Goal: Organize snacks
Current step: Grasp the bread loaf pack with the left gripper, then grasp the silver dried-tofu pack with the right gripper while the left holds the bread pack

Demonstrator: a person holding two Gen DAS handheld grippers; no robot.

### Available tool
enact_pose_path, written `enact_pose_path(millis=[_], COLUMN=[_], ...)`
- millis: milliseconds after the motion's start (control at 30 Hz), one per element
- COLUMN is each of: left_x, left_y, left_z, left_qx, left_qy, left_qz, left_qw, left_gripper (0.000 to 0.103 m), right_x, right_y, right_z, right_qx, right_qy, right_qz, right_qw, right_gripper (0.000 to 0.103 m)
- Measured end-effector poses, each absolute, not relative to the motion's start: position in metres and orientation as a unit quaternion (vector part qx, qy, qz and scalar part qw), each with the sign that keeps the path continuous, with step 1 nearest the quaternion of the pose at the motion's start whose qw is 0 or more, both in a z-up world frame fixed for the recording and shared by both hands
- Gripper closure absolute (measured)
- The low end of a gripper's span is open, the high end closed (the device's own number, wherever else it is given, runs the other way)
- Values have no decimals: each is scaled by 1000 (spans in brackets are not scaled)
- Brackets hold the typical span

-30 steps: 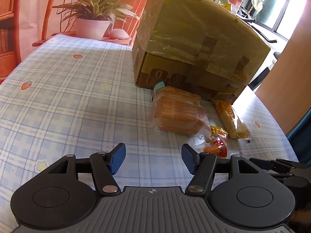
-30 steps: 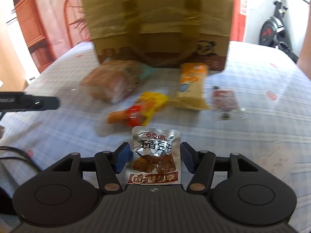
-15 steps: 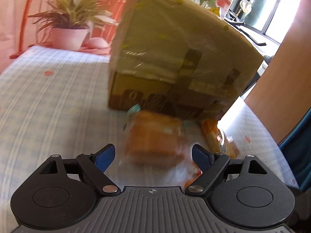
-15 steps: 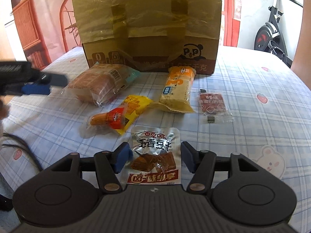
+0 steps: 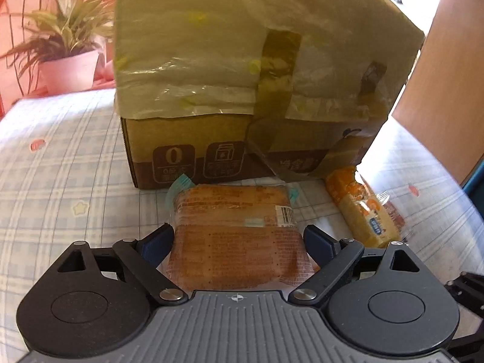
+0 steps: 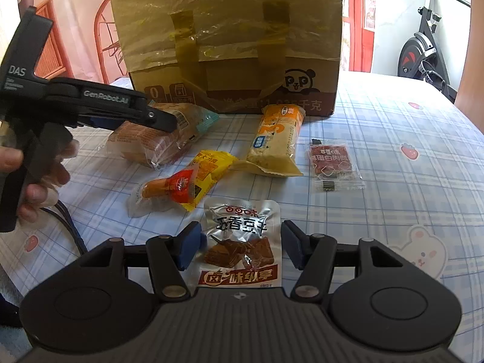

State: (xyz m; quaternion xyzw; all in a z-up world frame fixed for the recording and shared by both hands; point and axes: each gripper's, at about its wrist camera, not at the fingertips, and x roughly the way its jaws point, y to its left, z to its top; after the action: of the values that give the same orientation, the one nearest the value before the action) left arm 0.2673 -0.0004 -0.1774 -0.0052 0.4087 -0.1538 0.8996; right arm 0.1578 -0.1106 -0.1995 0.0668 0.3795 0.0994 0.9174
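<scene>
My left gripper (image 5: 239, 240) is open, its jaws on either side of a clear-wrapped brown bread pack (image 5: 239, 236) that lies on the table before the cardboard box (image 5: 242, 75). In the right wrist view the left gripper (image 6: 163, 121) sits over the bread pack (image 6: 151, 142). My right gripper (image 6: 240, 243) is open around a silver tofu snack packet (image 6: 242, 242) lying flat. Also on the table are a sausage pack (image 6: 169, 187), a yellow packet (image 6: 208, 166), an orange cake bar (image 6: 276, 139) and a small red meat packet (image 6: 332, 160).
The taped cardboard box (image 6: 230, 45) stands at the back of the checked tablecloth (image 6: 408, 181). A potted plant (image 5: 66, 60) is at the far left. An exercise bike (image 6: 423, 45) stands beyond the table on the right. A cable (image 6: 69, 227) trails at the left.
My left gripper has moved forward to the bread pack and opened wider, so its jaws now flank it. My right gripper has stayed around the silver packet.
</scene>
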Motion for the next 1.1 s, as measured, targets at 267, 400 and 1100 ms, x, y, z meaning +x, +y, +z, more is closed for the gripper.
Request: enact_pose_path(millis=[267,400,1100], left_x=[264,254,207], left_y=[5,15,41], left_z=[-175,-171,-154], left_qx=[-1,-13,-66], left_qy=[400,396,361], left_qz=[-157,-147,-140], left_qw=[903,906,920], left_gripper=[26,26,26], right_x=[159,158,152], right_y=[-113,-116,-92], right_z=[-199,-197,-184], right_qx=[76,90,27], right_qy=[381,376,367], right_qz=[100,102,113], right_qw=[916,917,923], right_gripper=[42,45,48])
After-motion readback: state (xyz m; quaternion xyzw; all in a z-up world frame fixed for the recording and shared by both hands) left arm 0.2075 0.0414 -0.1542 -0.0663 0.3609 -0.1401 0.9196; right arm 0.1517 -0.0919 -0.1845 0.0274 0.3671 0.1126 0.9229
